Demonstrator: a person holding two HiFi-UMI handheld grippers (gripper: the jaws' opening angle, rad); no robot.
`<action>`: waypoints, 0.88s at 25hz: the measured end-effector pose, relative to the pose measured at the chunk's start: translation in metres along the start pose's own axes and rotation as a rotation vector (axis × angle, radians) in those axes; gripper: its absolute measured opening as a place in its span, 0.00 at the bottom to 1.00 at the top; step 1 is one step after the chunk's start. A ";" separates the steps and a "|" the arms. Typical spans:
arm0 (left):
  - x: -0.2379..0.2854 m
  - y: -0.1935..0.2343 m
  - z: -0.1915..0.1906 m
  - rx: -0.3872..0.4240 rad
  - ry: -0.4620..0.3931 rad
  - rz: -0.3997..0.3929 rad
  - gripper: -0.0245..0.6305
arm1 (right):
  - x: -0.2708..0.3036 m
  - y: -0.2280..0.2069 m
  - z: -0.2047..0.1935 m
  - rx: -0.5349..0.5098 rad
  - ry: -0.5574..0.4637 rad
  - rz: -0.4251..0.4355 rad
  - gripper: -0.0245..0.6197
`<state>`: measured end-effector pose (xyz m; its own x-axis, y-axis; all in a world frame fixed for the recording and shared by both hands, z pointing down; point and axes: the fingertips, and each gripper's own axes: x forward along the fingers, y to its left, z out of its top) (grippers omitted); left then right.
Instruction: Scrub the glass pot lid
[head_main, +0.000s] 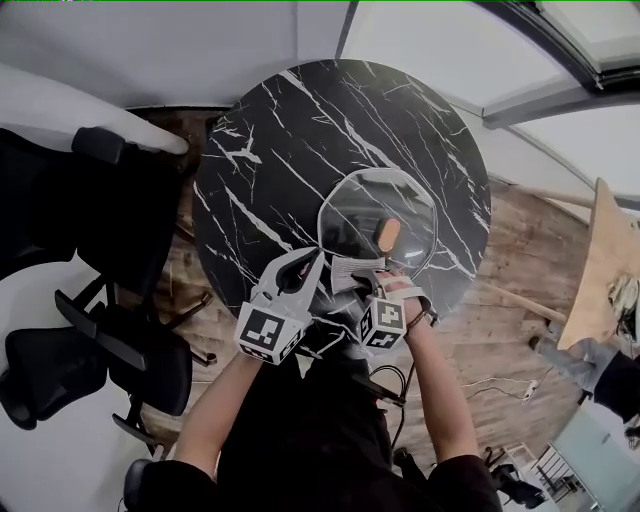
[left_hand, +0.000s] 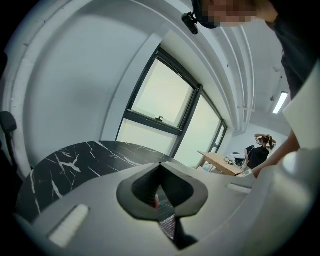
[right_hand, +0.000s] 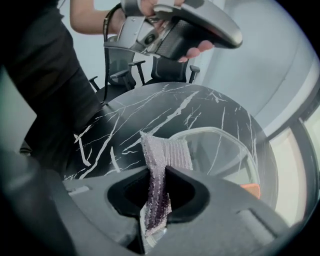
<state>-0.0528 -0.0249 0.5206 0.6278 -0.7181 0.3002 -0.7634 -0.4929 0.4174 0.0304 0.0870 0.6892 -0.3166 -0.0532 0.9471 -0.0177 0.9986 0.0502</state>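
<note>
Head view, and both forearms are coming up from the bottom of the picture toward the glass pot lid, which is lying flat with the round black marble table beneath it. Left of the lid's near edge, the left gripper is angling up and to the right, its tip just beside the rim. Its own view is showing the dark ribbed pads pressed together at the tip, gripping nothing. Behind them its cube is facing up with a bold black-and-white square marker.

Moving right, a scrubbing cloth, grey-purple with a glittery ribbed weave, is standing up at the lid's near edge. The right gripper is pinching it tight, wrist bending inward, a second marker cube on top.

Right again, an orange oval knob is sitting mid-lid. White marble veins are showing through the clear glass.
</note>
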 end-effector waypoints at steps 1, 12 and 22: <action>0.001 -0.002 -0.001 -0.001 0.004 -0.002 0.04 | 0.000 0.006 -0.003 0.002 -0.001 0.004 0.14; 0.014 -0.031 -0.008 0.018 0.032 -0.042 0.04 | -0.004 0.056 -0.039 0.101 -0.004 0.109 0.14; 0.002 -0.057 0.003 0.053 0.035 -0.076 0.04 | -0.071 0.023 -0.042 0.659 -0.348 0.180 0.14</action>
<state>-0.0083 0.0002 0.4944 0.6884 -0.6606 0.2995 -0.7198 -0.5711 0.3947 0.0918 0.1142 0.6368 -0.6467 0.0038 0.7628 -0.4650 0.7907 -0.3981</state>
